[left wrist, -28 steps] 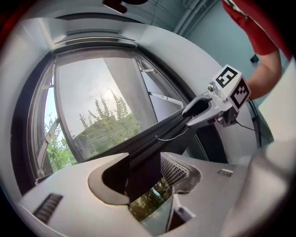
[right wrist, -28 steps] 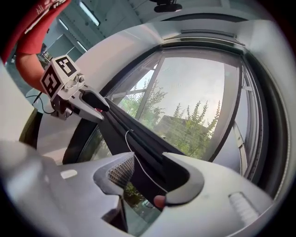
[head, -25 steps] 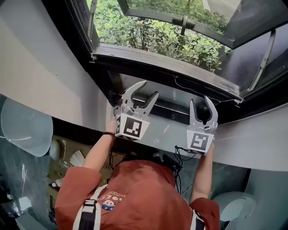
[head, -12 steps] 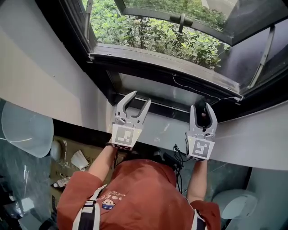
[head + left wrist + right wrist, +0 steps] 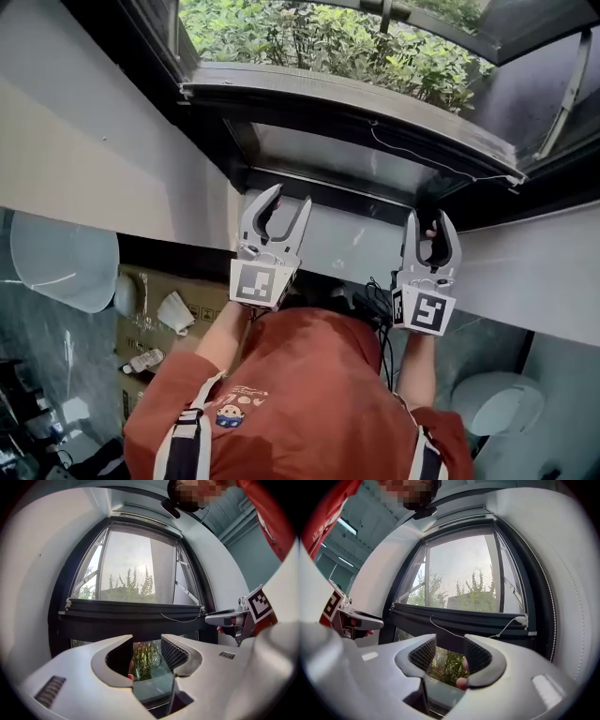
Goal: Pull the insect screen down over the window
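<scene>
lowered since before, left tool [image 5: 291, 195], just narrowing, and right tool [image 5: 428, 218] gape empty.

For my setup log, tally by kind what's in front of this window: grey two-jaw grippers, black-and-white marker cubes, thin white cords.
Grey two-jaw grippers: 2, the left gripper and the right gripper
Black-and-white marker cubes: 2, the left cube and the right cube
Thin white cord: 1
Total: 5
</scene>
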A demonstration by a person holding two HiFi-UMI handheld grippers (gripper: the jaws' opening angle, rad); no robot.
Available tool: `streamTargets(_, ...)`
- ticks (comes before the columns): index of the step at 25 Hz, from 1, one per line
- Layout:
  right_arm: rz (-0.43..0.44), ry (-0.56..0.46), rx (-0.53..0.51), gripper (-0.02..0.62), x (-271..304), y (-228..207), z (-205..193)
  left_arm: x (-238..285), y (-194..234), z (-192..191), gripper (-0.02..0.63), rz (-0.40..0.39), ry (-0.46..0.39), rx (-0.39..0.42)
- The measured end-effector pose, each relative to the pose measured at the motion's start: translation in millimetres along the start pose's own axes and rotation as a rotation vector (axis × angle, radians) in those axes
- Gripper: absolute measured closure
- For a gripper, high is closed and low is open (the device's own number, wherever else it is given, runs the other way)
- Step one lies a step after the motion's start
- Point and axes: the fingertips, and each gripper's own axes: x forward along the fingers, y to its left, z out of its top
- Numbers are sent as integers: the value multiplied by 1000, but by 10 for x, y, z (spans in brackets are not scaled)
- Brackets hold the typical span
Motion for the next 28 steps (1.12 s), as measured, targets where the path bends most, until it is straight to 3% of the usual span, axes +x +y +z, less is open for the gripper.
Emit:
streamTargets(7, -24, 4, 24, 422, -101, -86, -25, -97, 35, -81, 445, 21, -8, -15)
streamTargets(18, -81, -30, 20, 583, -115, -130, 5, -92, 112, -95, 591, 52, -26, 0)
streamTargets(28, -82, -46, 48, 584, -81, -168, 30, -90, 134, -59, 600, 51, -37, -5)
